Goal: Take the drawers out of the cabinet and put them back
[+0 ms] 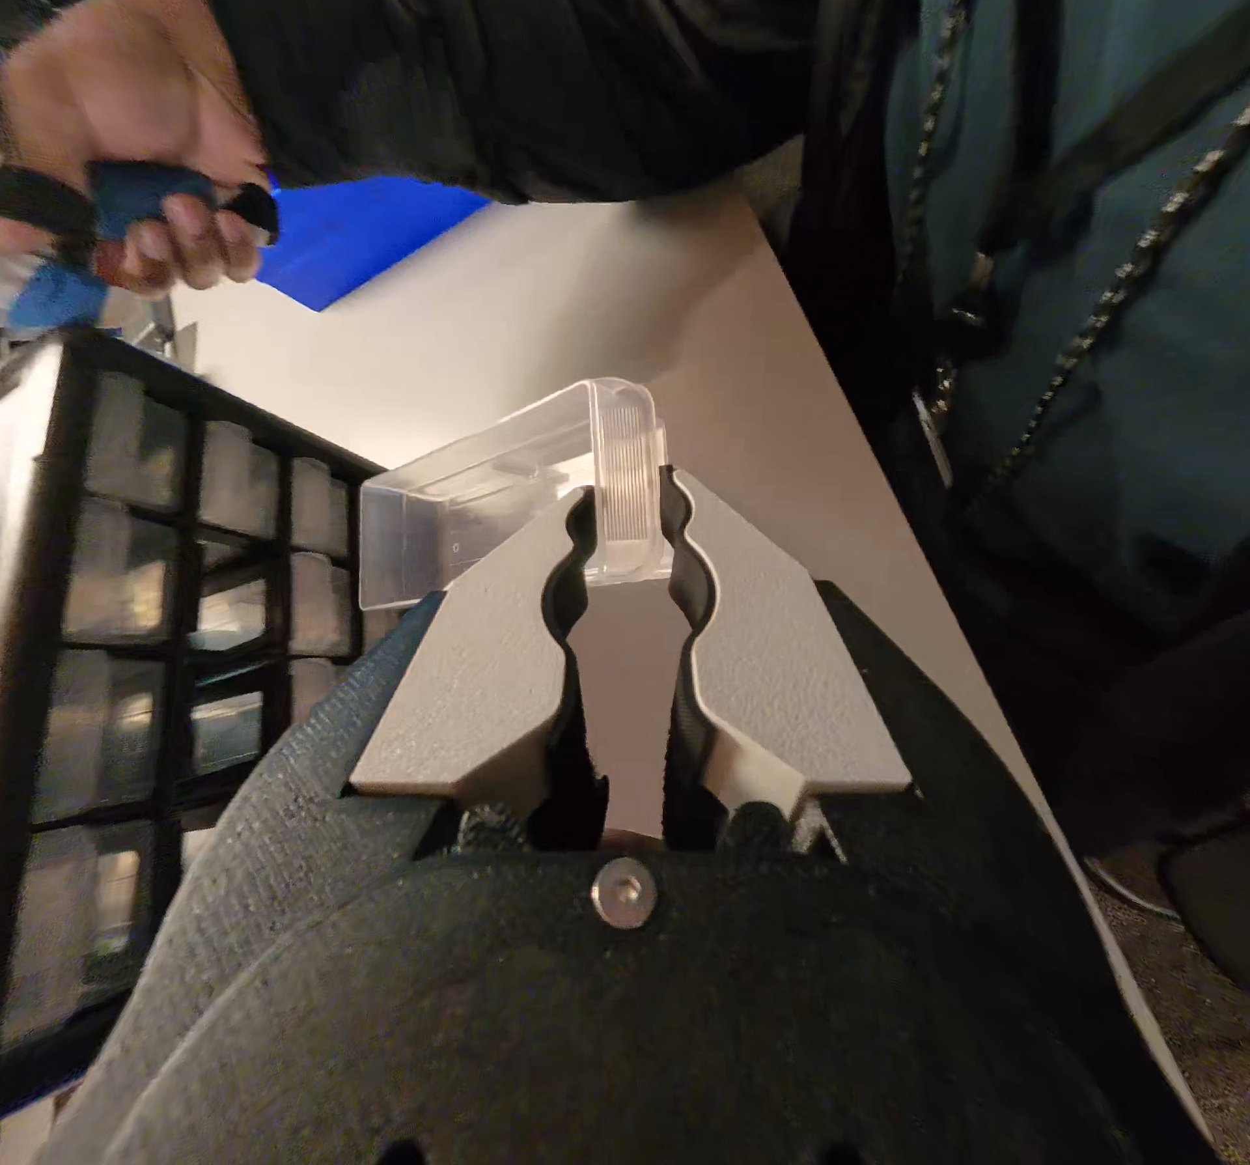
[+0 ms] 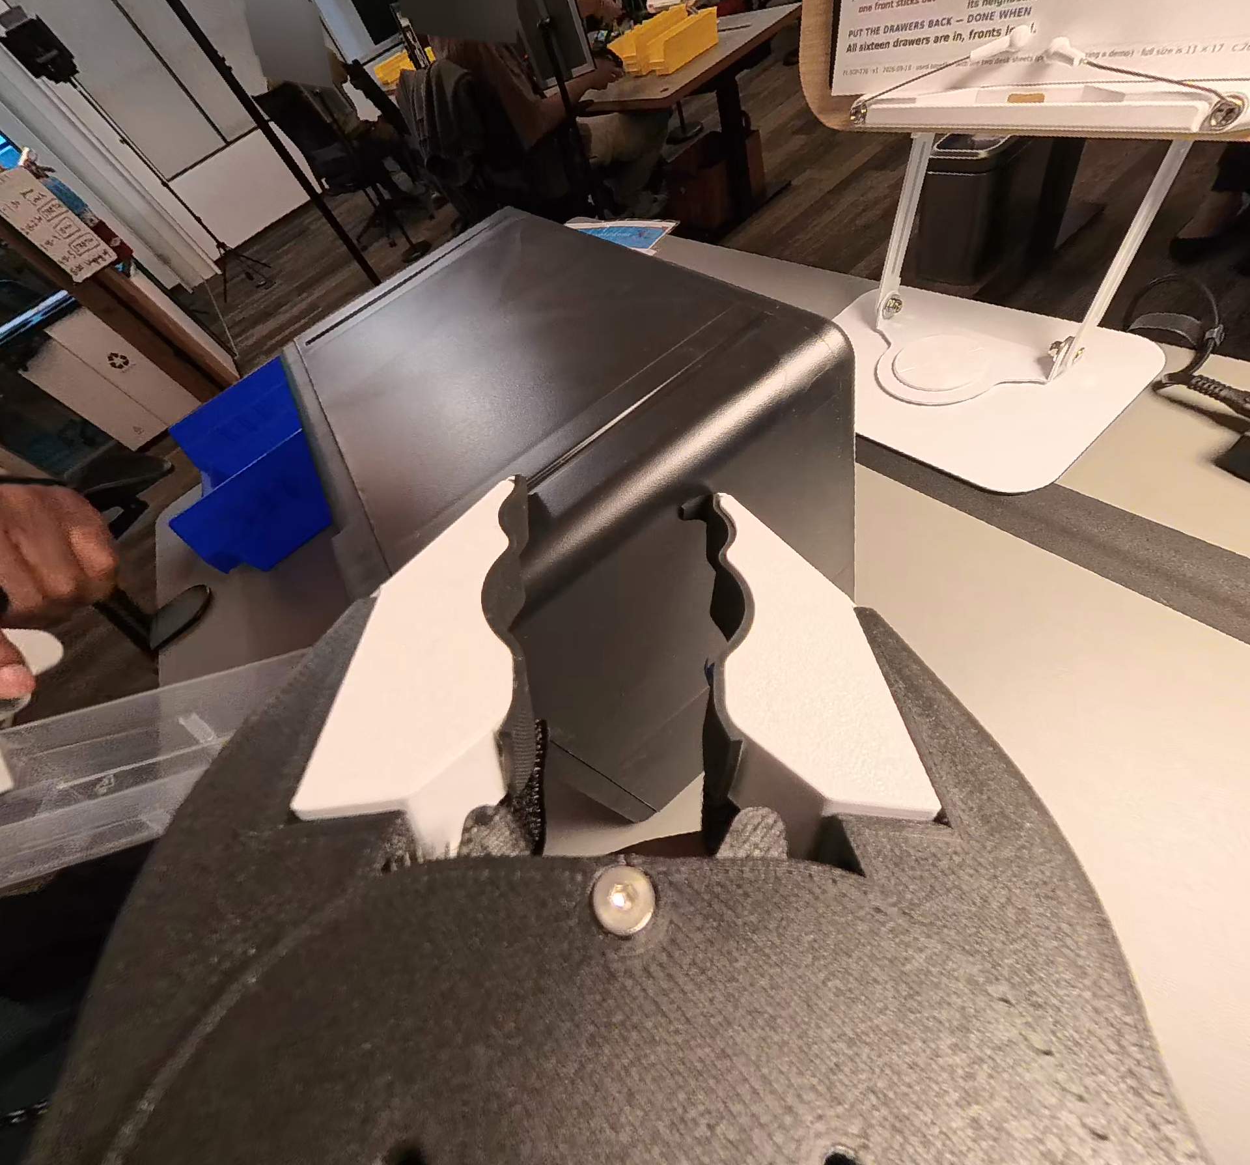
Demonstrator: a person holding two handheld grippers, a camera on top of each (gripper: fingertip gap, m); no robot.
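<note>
White desk [image 1: 473, 348], L tool [image 1: 626, 517] gripping clear drawer [image 1: 487, 490], R tool [image 2: 619, 537] open by black cabinet [image 2: 575, 388].

A clear, colourless drawer [image 1: 487, 510] with a finely ribbed front is seen against a white table [image 1: 473, 334]. The cabinet [image 2: 575, 388] is matt black; blue bins [image 2: 250, 476] and a white stand [image 2: 1014, 402] are shown.

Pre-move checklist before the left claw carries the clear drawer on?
1. Left claw closed on the clear drawer's ribbed front tab: ok.
2. Drawer fully out of the black cabinet: ok.
3. Drawer level: not ok, it tilts.
4. Right claw steadying the cabinet: cannot tell; it is open, fingers astride the top edge, contact unclear.
5. Bare table beyond the drawer: ok.
6. Drawer contents: cannot tell.
</note>
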